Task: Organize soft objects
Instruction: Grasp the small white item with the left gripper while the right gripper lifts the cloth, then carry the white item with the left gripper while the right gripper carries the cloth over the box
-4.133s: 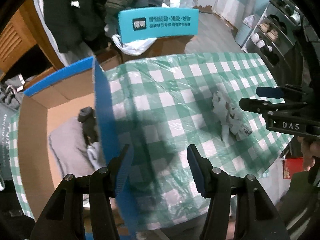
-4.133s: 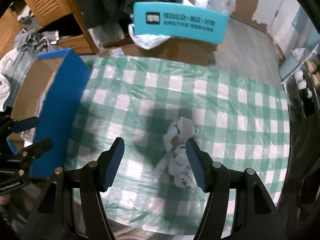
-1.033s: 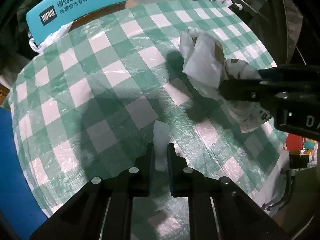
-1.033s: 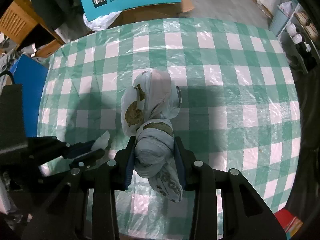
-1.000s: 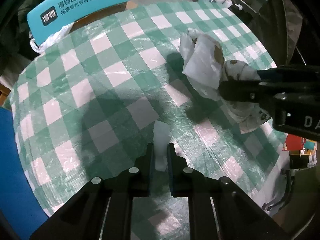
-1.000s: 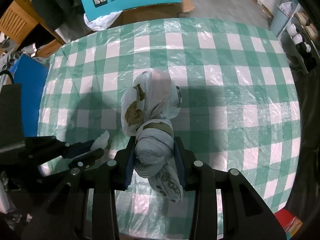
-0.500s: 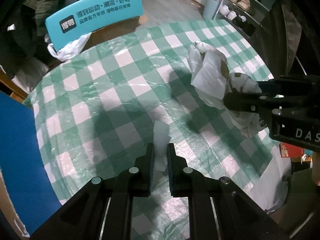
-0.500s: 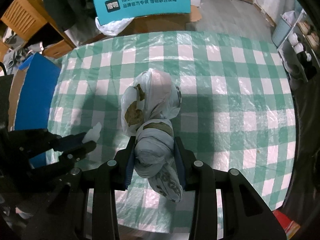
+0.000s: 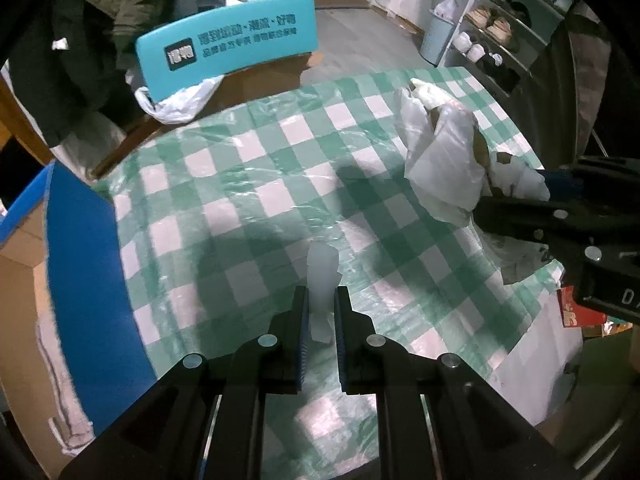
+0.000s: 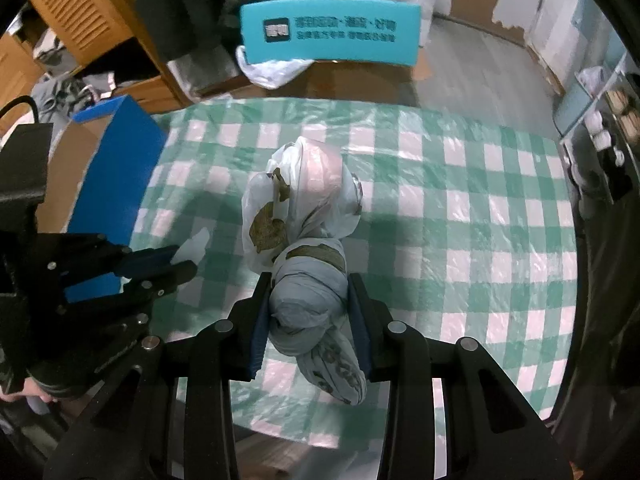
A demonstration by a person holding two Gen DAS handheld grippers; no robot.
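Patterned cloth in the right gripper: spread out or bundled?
Bundled: the cloth is twisted into a knot-like wad between the right gripper's fingers.

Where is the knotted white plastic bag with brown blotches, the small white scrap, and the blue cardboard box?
knotted white plastic bag with brown blotches (image 10: pixel 304 216), right wrist view, bulging upper part
small white scrap (image 9: pixel 322 270), left wrist view, part sticking out past the fingers
blue cardboard box (image 9: pixel 86 280), left wrist view, blue outer wall

Curved teal plastic chair back (image 10: pixel 330 28): white Chinese lettering beside a dark square logo, too blurred to read.
Red packet (image 9: pixel 576 308): print illegible.
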